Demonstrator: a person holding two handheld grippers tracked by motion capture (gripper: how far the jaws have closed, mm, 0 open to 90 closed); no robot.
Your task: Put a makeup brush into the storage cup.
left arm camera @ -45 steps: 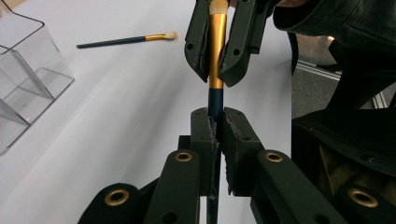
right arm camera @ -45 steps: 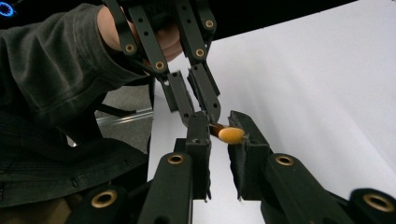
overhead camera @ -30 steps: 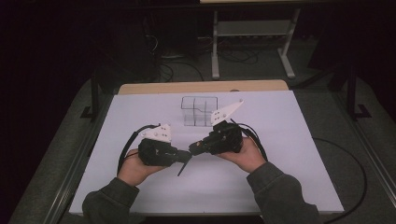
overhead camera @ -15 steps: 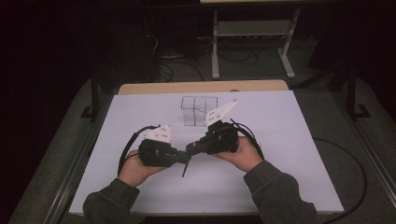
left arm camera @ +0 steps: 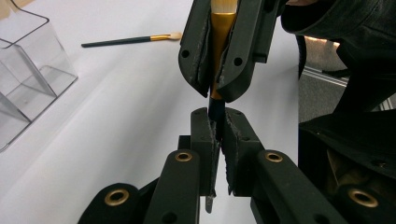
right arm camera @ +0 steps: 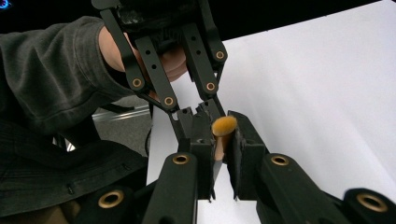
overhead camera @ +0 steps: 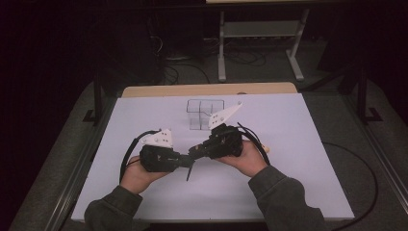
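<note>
One brush (left arm camera: 218,28) — seemingly bristles toward right gripper (overhead camera: 198,149)

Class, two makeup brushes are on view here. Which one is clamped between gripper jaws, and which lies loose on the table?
The dark-handled brush with the gold ferrule is clamped by both the left gripper and right gripper. The other slim brush lies flat on the white table, untouched.

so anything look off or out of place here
Nothing is spilled or damaged. One makeup brush is clamped by both the left gripper and the right gripper; a second brush lies flat outside the clear organiser.
</note>
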